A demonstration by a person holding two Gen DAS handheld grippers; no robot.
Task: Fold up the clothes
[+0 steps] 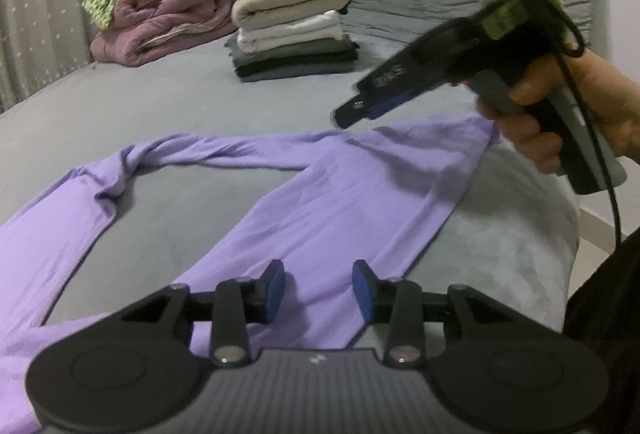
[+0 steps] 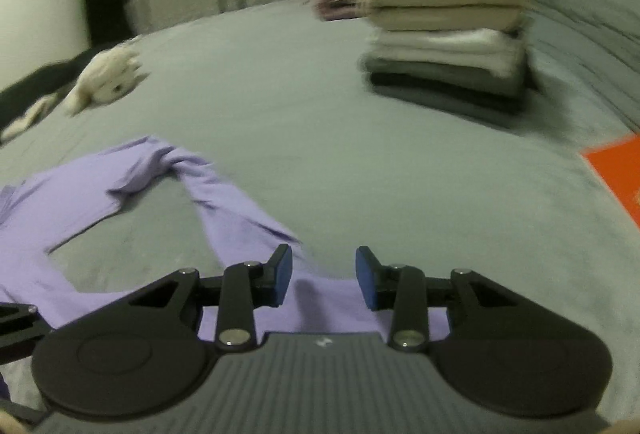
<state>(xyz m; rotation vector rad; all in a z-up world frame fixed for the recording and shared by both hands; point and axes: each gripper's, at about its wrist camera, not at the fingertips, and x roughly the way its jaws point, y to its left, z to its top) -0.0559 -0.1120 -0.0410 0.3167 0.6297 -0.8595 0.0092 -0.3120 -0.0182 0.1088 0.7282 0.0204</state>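
A lilac pair of leggings (image 1: 340, 194) lies spread on the grey bed, its two legs splayed apart; the far leg (image 1: 120, 174) is bunched and twisted. My left gripper (image 1: 319, 284) hovers open just over the near leg, nothing between its blue pads. The right gripper (image 1: 348, 116), held by a hand (image 1: 560, 114), is seen from the side above the waistband corner (image 1: 480, 130). In the right wrist view, the right gripper (image 2: 324, 276) is open over the lilac fabric (image 2: 328, 298), with the twisted leg (image 2: 160, 170) ahead to the left.
A stack of folded clothes (image 1: 296, 30) (image 2: 448, 34) stands on the grey bed (image 1: 200, 94). Behind it lie folded mauve quilts and pillows (image 1: 168, 14). A cream garment (image 2: 108, 78) lies at far left, an orange item (image 2: 616, 178) at right. The bed's edge (image 1: 560, 234) drops off at right.
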